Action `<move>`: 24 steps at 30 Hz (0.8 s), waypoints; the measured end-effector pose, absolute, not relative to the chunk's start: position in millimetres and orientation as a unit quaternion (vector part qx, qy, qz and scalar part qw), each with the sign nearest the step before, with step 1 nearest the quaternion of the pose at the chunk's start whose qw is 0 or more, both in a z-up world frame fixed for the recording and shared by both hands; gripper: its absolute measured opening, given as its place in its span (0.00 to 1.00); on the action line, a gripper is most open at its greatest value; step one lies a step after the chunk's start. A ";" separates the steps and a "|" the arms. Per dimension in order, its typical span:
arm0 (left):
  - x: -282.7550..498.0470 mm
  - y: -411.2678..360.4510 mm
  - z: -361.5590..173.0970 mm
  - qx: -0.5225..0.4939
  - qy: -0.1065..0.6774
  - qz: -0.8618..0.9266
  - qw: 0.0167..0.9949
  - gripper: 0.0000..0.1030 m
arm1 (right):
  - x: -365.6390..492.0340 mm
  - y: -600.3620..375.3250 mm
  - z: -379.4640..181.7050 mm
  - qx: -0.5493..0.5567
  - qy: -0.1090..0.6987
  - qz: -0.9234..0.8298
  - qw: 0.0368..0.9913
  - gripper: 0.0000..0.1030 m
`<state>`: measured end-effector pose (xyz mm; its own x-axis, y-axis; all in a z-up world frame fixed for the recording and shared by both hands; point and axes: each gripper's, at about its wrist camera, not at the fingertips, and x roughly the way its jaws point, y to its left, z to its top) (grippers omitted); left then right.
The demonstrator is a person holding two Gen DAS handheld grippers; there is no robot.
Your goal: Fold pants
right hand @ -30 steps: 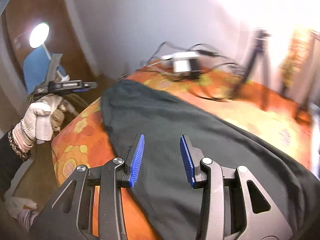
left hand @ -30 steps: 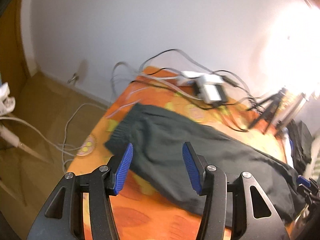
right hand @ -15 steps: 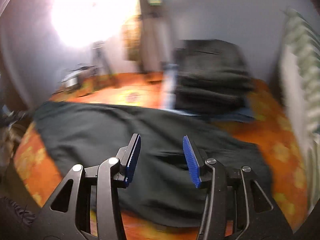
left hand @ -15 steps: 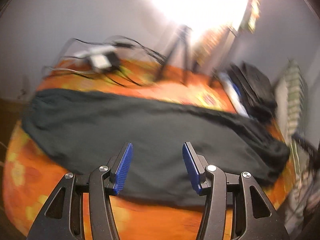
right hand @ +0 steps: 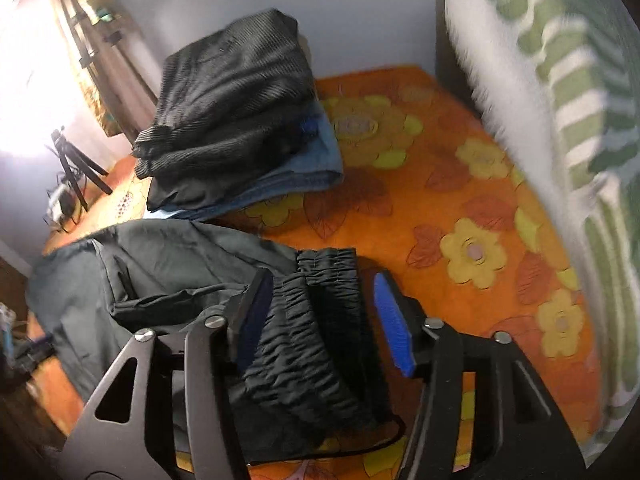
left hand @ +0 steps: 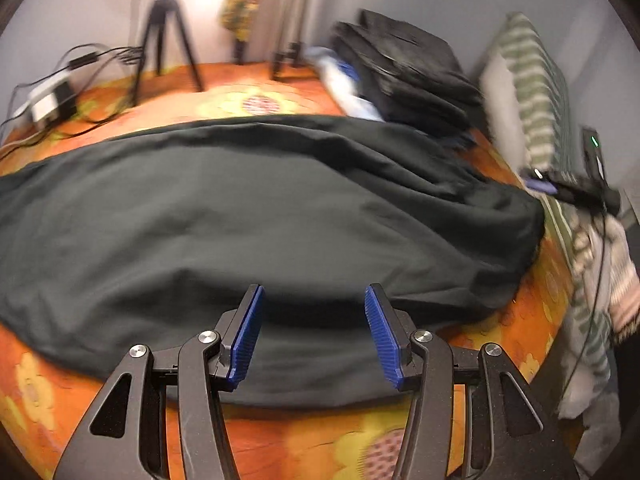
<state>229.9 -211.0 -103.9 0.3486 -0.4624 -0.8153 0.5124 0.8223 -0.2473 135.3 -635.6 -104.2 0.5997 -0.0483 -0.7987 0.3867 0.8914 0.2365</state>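
- The dark pants [left hand: 248,208] are spread lengthwise across the orange flowered bedspread [right hand: 460,216].
- The left gripper [left hand: 312,312] is held spread above their near edge, nothing pinched.
- The right gripper [right hand: 320,300] is opening, the elastic waistband [right hand: 320,320] lying between its jaws.

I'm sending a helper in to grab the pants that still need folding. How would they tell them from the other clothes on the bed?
Start at the bed with the orange flowered cover. Near its front edge lie the dark pants, spread out flat in one long layer, their gathered elastic waistband toward the striped pillow. Unlike the folded stack behind them, they are unfolded.
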 end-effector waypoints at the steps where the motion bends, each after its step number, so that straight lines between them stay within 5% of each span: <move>1: 225.6 -218.6 -106.1 0.034 0.488 -0.303 0.818 0.49 | 138.6 -641.3 -107.8 0.214 0.433 -0.116 0.868 0.54; 10: 227.1 -234.2 -129.3 0.068 0.506 -0.291 0.809 0.49 | 165.3 -616.1 -140.6 0.209 0.503 -0.049 0.837 0.55; 16: 229.7 -226.6 -133.1 0.065 0.511 -0.284 0.809 0.49 | 147.7 -585.3 -122.9 0.173 0.475 -0.041 0.862 0.20; 24: 236.0 -218.7 -128.7 0.055 0.503 -0.267 0.820 0.49 | 131.9 -600.0 -66.1 0.121 0.350 -0.146 0.917 0.15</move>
<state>236.0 -218.7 -128.7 0.3520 -0.3832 -0.8540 0.4940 0.8510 -0.1782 131.9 -600.0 -66.1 0.7122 -0.1833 -0.6777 0.3523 0.9283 0.1191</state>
